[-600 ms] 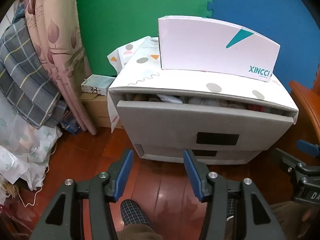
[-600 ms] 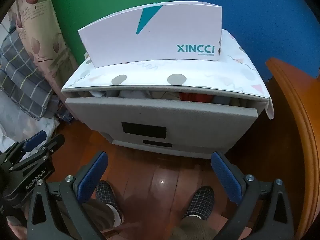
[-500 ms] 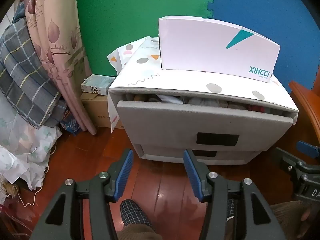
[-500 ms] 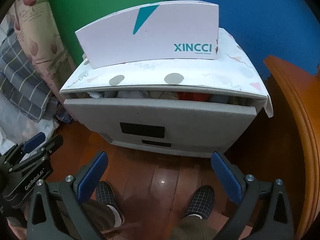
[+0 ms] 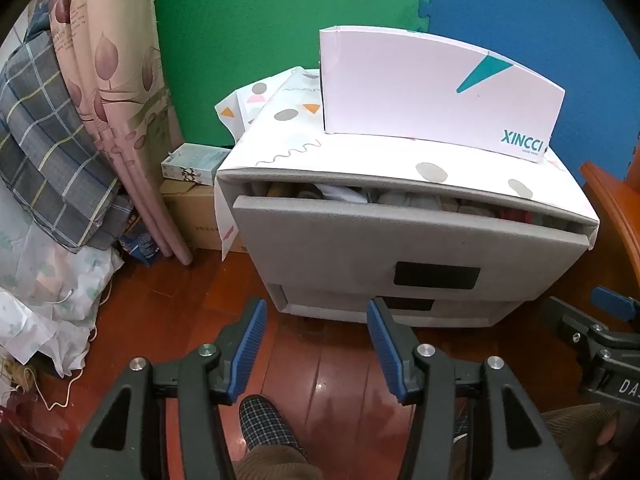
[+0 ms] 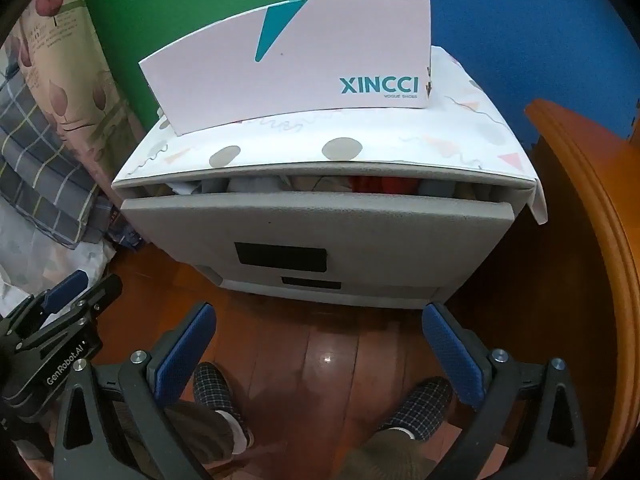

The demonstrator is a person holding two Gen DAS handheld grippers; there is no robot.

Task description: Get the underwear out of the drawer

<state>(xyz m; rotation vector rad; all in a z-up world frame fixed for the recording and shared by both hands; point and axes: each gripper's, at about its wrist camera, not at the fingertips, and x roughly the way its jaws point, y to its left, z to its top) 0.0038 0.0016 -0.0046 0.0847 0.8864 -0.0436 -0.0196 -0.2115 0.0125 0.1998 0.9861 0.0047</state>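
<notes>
A grey drawer unit stands on the wooden floor. Its top drawer (image 5: 400,240) (image 6: 316,224) is pulled out a little, and folded clothes (image 5: 400,200) (image 6: 320,184) show in the gap: white, grey and red pieces. I cannot tell which are underwear. My left gripper (image 5: 316,340) is open and empty, low in front of the unit's left part. My right gripper (image 6: 320,340) is wide open and empty, low in front of the unit's middle. Each gripper shows at the edge of the other's view.
A white XINCCI shoebox (image 5: 436,96) (image 6: 292,60) sits on the patterned cloth on top. Bedding and a rolled mat (image 5: 120,120) stand left, with cardboard boxes (image 5: 192,200) behind. An orange wooden edge (image 6: 592,240) is right. The person's feet (image 6: 216,392) are below.
The right wrist view has come slightly closer to the unit and a little higher. The left gripper has hardly moved. Both stay open.
</notes>
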